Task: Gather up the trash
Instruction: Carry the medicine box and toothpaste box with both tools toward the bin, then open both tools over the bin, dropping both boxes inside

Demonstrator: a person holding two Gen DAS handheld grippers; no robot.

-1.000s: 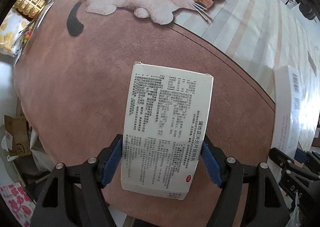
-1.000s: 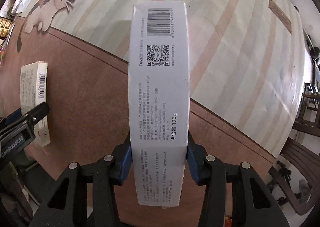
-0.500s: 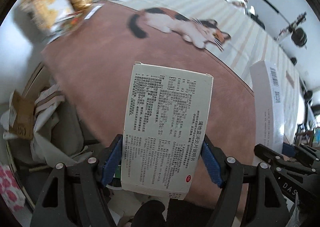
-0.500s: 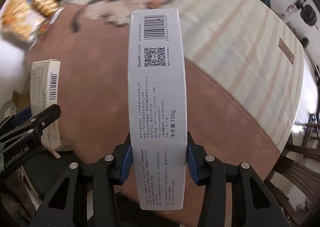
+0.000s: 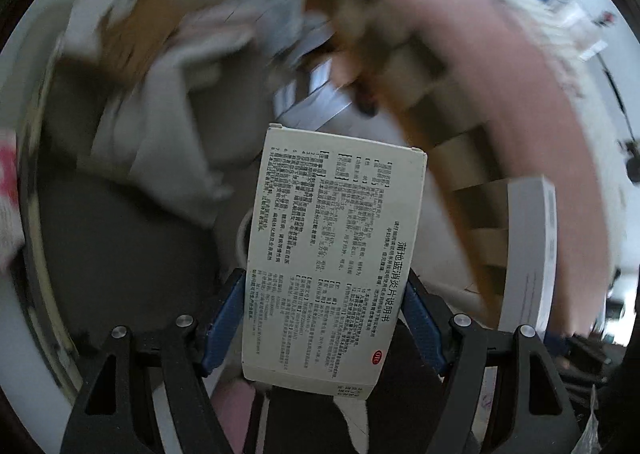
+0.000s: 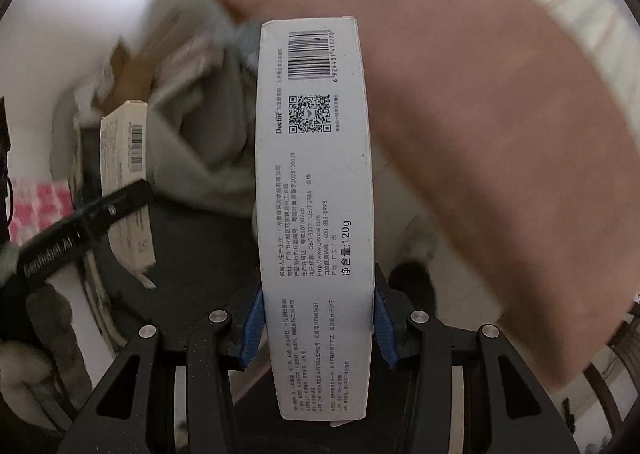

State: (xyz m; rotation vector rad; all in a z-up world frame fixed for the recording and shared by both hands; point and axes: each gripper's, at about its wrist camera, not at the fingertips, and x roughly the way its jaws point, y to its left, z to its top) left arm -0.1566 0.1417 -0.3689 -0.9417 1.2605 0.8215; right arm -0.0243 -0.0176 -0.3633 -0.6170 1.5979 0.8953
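A cream medicine box (image 5: 332,254) covered in black print is clamped between the blue pads of my left gripper (image 5: 322,318), which points straight down. My right gripper (image 6: 319,330) is shut on a long white toothpaste box (image 6: 316,174) with a barcode and QR code. Both boxes hang beyond the table's edge, over a bin with a dark grey liner (image 5: 120,254). The toothpaste box (image 5: 528,250) also shows at the right of the left wrist view. In the right wrist view the medicine box (image 6: 126,182) sits at the left, with a black finger of the left gripper in front of it.
The brown tablecloth (image 6: 480,134) curves across the upper right of both views. Inside the bin lie torn cardboard (image 5: 132,26) and crumpled white paper (image 5: 160,126). Something pink and patterned (image 6: 36,206) sits left of the bin. Everything but the boxes is blurred.
Both grippers have swept sideways off the table with their boxes and now hang over the bin. The cat picture and striped cloth have left view. Neither grip has changed.
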